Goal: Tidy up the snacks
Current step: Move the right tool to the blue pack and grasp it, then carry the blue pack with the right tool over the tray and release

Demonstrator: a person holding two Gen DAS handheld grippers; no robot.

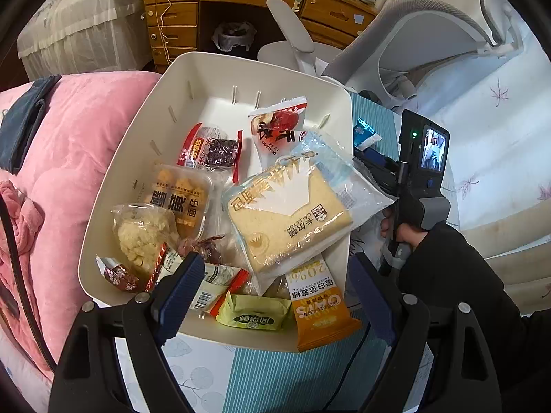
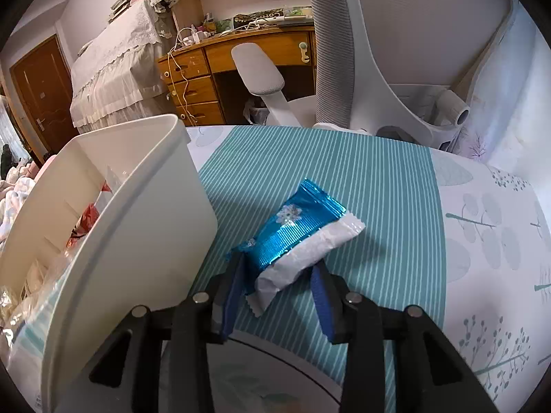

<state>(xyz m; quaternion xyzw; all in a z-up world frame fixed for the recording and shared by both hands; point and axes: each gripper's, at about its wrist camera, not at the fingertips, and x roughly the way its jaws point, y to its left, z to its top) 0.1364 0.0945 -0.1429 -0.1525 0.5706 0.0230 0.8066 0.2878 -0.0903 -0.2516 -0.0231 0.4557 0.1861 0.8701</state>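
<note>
Bin: a white plastic bin (image 1: 113, 186) is set on a teal-striped cloth (image 1: 275, 378), beside a pink quilt (image 1: 79, 130).
Contents: a bagged bread slice (image 1: 289, 220) is laid over the bin's right rim; an orange oat bar (image 1: 318, 306) overhangs the near rim, with a green wrapped sweet (image 1: 253, 311) just beside it.
Left gripper: the left gripper (image 1: 275, 296) is held above the near rim, jaws wide apart, nothing clamped.
Right gripper: the right gripper (image 1: 370, 158) is seen past the right rim, in a black-sleeved hand (image 1: 409, 237); its jaws cannot be judged.
</note>
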